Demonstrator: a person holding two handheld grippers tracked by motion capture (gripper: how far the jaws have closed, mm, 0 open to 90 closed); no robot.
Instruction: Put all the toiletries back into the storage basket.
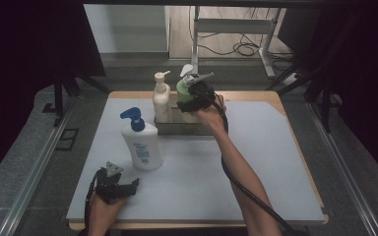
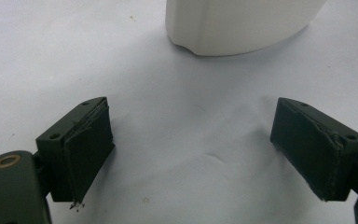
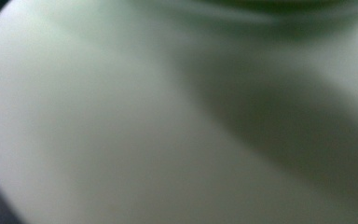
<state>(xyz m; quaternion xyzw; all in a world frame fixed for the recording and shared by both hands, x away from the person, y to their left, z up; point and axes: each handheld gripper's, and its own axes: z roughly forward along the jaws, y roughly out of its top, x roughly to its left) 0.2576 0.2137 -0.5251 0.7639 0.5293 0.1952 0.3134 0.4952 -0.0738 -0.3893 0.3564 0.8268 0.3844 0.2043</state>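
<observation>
Right gripper (image 1: 193,101) up against green bottle (image 1: 184,88), which stands in metal tray (image 1: 177,129) at table's (image 1: 256,162) far side beside cream bottle (image 1: 161,101). Grip on green bottle: cannot tell, view blurred. Left gripper (image 1: 120,188) near front edge, jaws wide apart, empty. White bottle (image 1: 141,145) just ahead of it.

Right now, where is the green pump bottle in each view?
High view: the green pump bottle stands at the far middle of the table, in the metal tray, with the right hand-held gripper at it.
Left gripper view: not in it; the white bottle's base is at the top.
Right gripper view: a blurred pale green surface close up.
Shared landmark: the green bottle's body.
</observation>
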